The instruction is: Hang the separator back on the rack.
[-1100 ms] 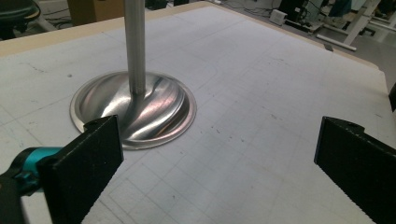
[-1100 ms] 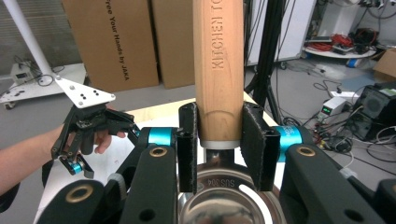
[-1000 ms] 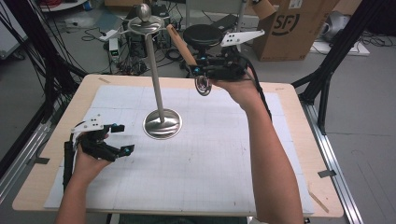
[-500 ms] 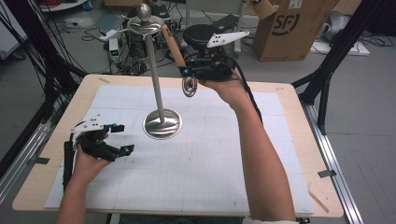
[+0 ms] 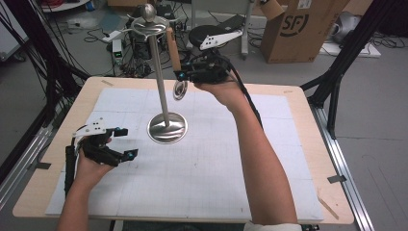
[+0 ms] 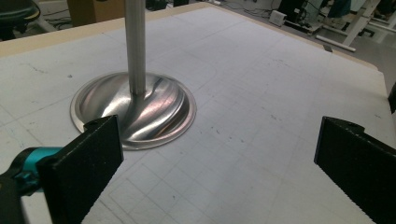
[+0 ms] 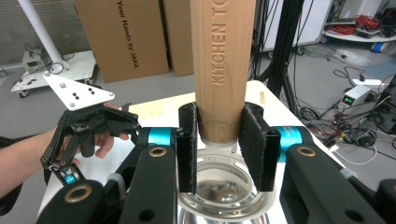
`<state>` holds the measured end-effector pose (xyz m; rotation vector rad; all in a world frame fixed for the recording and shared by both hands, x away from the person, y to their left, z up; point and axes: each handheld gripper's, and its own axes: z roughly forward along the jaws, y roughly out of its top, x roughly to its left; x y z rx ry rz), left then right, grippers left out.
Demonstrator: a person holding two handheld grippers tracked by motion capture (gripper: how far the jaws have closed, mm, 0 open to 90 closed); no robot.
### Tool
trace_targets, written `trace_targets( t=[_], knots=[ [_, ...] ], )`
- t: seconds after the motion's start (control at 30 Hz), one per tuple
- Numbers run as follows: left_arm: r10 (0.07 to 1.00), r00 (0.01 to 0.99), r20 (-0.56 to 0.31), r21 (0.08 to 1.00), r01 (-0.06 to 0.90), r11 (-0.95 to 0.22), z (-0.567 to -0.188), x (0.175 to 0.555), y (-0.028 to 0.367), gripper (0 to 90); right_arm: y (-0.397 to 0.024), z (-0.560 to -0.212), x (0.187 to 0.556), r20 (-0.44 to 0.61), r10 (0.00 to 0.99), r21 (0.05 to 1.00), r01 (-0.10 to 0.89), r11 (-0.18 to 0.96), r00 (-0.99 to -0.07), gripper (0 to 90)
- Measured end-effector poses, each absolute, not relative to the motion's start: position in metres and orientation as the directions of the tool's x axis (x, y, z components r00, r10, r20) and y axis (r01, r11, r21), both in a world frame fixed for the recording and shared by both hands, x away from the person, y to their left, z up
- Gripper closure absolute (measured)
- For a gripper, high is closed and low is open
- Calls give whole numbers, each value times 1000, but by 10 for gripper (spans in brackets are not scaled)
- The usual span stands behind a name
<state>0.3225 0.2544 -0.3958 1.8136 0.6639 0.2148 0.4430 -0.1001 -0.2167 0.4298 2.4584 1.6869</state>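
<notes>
A wooden-handled kitchen utensil (image 5: 174,57) is held by the right gripper (image 5: 185,76), its fingers (image 7: 256,144) pressed on the base of the wood where the steel neck begins (a pierced metal head (image 5: 180,90) hangs below). In the high view the tool is carried upright just beside the pole of the steel hanging stand (image 5: 159,72), at about two o'clock from the stand's round base (image 5: 167,128). The step is judged to be hanging it from the ring of hooks (image 5: 146,25) at the top; for that, the handle's upper end should be brought level with a free hook and kept off the pole. The left gripper (image 5: 120,142) rests at eight o'clock of the base, fingers (image 6: 84,170) wide with nothing between. Open white mat (image 5: 202,173) is left toward six o'clock; the desk's (image 5: 308,125) far edge lies close behind the stand.
</notes>
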Motion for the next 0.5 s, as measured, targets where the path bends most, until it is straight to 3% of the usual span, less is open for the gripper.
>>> trace_targets(
  t=[0.1,0.5],
  knots=[
    [539,824,-174,920,332,-210,-396,323,254,18,-101,-216,442,49,311,931,156,331,-949,582],
    [539,825,-171,921,328,-210,-396,322,254,17,-123,-212,417,0,340,930,125,346,-940,475]
  ],
)
